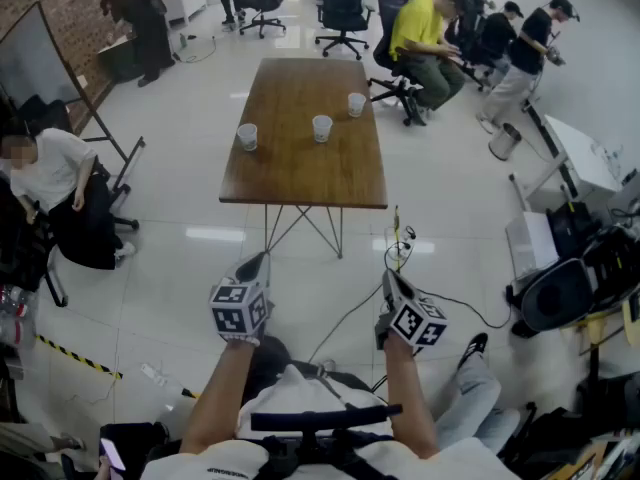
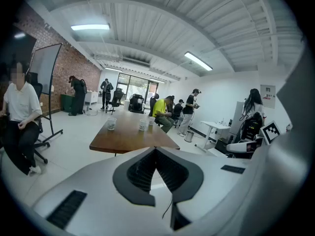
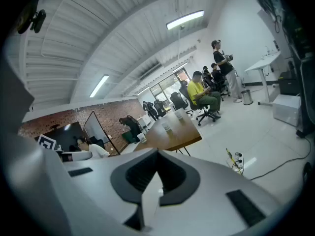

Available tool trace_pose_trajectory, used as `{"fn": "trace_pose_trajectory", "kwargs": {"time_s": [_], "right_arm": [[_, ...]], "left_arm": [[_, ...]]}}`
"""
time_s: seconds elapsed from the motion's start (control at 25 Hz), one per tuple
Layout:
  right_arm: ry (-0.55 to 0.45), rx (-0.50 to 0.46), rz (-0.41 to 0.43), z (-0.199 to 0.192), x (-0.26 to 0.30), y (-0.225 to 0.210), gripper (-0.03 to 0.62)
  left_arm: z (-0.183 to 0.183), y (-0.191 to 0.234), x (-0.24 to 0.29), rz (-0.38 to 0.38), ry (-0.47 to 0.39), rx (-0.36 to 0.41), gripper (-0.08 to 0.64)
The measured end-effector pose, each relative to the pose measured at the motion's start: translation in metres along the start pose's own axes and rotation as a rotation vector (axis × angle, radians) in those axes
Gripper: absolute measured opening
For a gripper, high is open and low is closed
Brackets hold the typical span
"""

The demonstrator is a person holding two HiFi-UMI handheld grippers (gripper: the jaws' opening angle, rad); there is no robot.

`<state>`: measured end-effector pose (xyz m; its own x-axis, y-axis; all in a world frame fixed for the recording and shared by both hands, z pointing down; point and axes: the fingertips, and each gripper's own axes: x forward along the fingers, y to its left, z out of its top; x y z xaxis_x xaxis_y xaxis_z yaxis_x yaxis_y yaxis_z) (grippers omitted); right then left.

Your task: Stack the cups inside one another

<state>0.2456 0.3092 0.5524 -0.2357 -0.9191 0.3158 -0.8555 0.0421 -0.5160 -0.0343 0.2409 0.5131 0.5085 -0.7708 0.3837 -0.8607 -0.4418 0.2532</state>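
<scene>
Three white paper cups stand apart on a brown wooden table [image 1: 300, 173]: one at the left [image 1: 247, 137], one in the middle [image 1: 321, 128] and one at the far right [image 1: 357, 104]. Both grippers are held over the floor, well short of the table's near edge. My left gripper [image 1: 262, 261] has its jaws together with nothing between them, and my right gripper [image 1: 388, 276] is shut and empty too. In the left gripper view the closed tips [image 2: 155, 149] point toward the table [image 2: 128, 139] and its cups [image 2: 111, 124]. The right gripper view shows its closed tips [image 3: 157, 151] and the table [image 3: 172, 134] off ahead.
A power strip and cable [image 1: 400, 243] lie on the floor between me and the table. A seated person [image 1: 60, 193] is at the left beside a whiteboard [image 1: 45, 58]. A person in yellow [image 1: 425, 43] sits at the table's far right corner. Office chairs [image 1: 343, 8] stand beyond the table.
</scene>
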Motion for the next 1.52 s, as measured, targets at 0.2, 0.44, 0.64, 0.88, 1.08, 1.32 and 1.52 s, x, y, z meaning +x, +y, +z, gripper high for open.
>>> {"fn": "trace_pose_trajectory", "kwargs": {"time_s": [0.2, 0.44, 0.64, 0.88, 1.08, 1.32, 1.52], "right_arm": [[0.005, 0.009, -0.011, -0.003, 0.006, -0.009, 0.0], [0.004, 0.009, 0.009, -0.003, -0.004, -0.009, 0.0], [0.019, -0.021, 0.037, 0.0, 0.009, 0.004, 0.0], [0.047, -0.073, 0.097, 0.005, 0.049, 0.032, 0.001], [0.074, -0.098, 0.155, 0.019, 0.101, 0.055, 0.003], [0.124, -0.105, 0.153, 0.038, 0.184, 0.066, 0.031], [0.146, -0.128, 0.134, 0.059, 0.259, 0.079, 0.034]], "left_arm": [[-0.003, -0.003, 0.01, -0.009, 0.012, 0.002, -0.003], [0.0, -0.011, 0.008, -0.005, 0.013, 0.013, -0.003], [0.006, -0.012, 0.016, -0.009, 0.017, 0.03, -0.003], [0.018, 0.003, 0.044, -0.028, 0.018, 0.022, -0.003], [0.039, 0.023, 0.085, -0.037, 0.027, 0.019, -0.003], [0.076, 0.058, 0.147, -0.042, 0.038, -0.003, -0.003], [0.102, 0.098, 0.192, -0.039, 0.055, -0.029, -0.003]]}}
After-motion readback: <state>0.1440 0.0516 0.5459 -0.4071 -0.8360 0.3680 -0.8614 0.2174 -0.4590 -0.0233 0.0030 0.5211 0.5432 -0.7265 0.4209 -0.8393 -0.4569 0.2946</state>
